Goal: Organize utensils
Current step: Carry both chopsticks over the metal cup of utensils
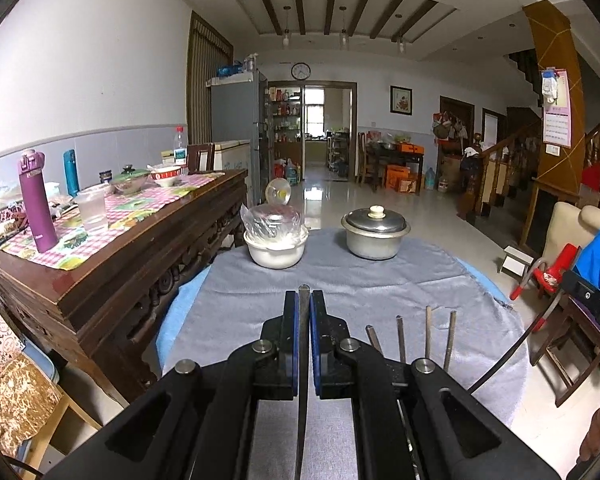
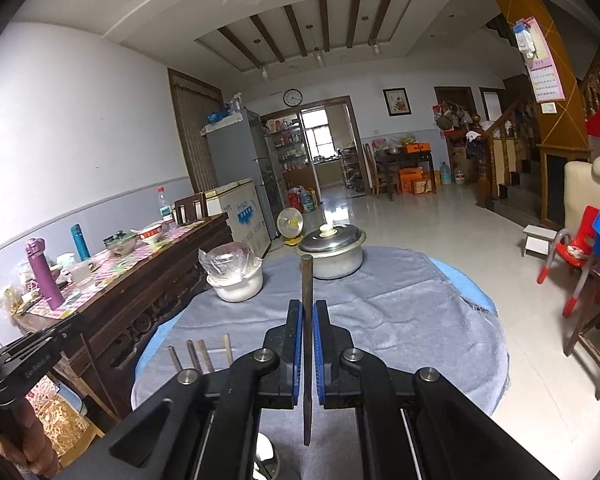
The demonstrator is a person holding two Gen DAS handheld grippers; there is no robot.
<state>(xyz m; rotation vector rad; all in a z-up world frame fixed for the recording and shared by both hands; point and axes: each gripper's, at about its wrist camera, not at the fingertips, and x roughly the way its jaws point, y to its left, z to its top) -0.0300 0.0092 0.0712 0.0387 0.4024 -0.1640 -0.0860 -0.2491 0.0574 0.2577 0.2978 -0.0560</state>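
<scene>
My left gripper [image 1: 304,300] is shut on a dark chopstick [image 1: 304,360] that runs straight forward between the blue pads, its end just past the fingertips. My right gripper [image 2: 308,308] is shut on a brown chopstick [image 2: 307,276] that sticks out well beyond the fingers. Both are held above a round table covered by a grey cloth [image 1: 380,280]. The upper ends of several more chopsticks [image 1: 428,332] poke up just right of my left gripper; in the right wrist view these chopsticks [image 2: 200,354] are to the left. What holds them is hidden.
A white bowl [image 1: 274,250] with plastic-wrapped contents and a lidded metal pot [image 1: 375,240] stand at the table's far side. A cluttered wooden sideboard [image 1: 120,264] borders the left. A red chair [image 1: 552,276] and wooden chairs stand to the right.
</scene>
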